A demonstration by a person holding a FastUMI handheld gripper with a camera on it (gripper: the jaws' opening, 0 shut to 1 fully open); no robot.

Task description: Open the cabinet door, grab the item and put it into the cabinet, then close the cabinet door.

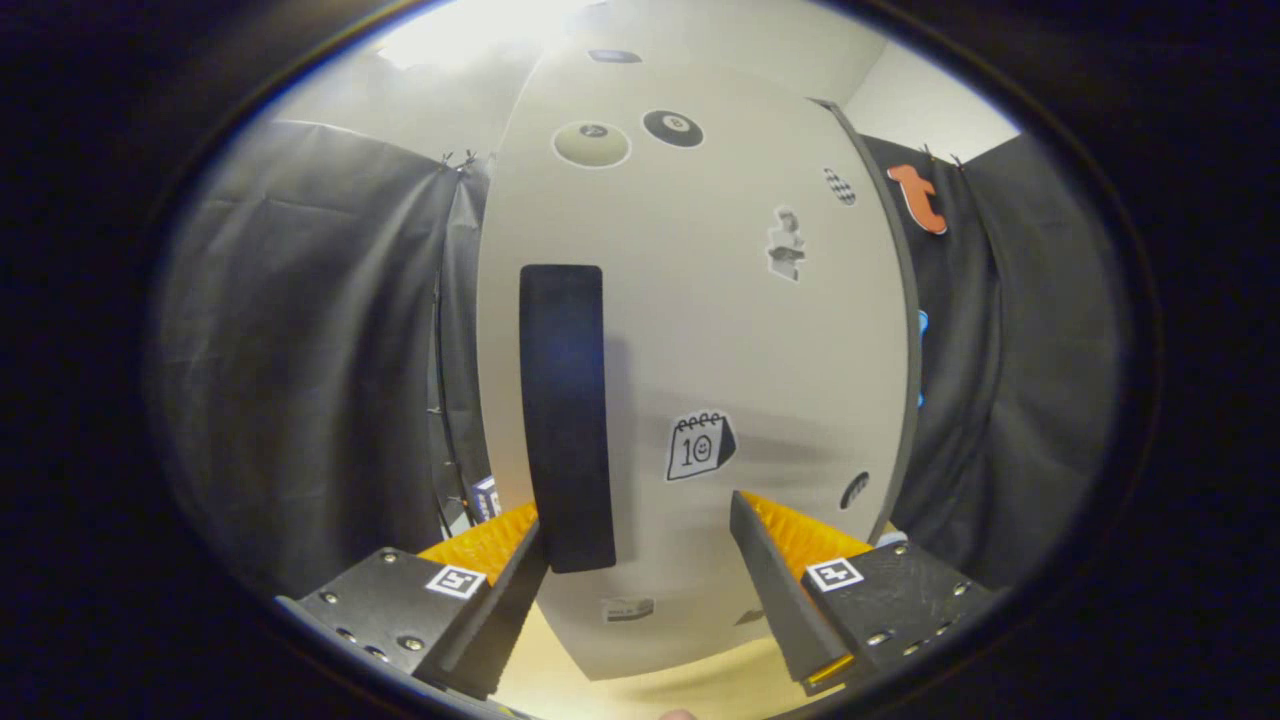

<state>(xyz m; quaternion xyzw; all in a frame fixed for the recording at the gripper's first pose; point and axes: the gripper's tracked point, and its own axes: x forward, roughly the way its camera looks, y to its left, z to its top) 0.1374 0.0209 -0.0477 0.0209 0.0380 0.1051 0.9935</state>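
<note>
1. Pale cabinet door (700,330) fills the space just ahead of the gripper (640,545), seemingly closed
2. Its dark handle (565,415) stands upright, long axis vertical, lower end beside the left finger, left of the gap's middle
3. Fingers spread apart, gripping nothing
4. Whether the item is inside, I cannot tell
</note>
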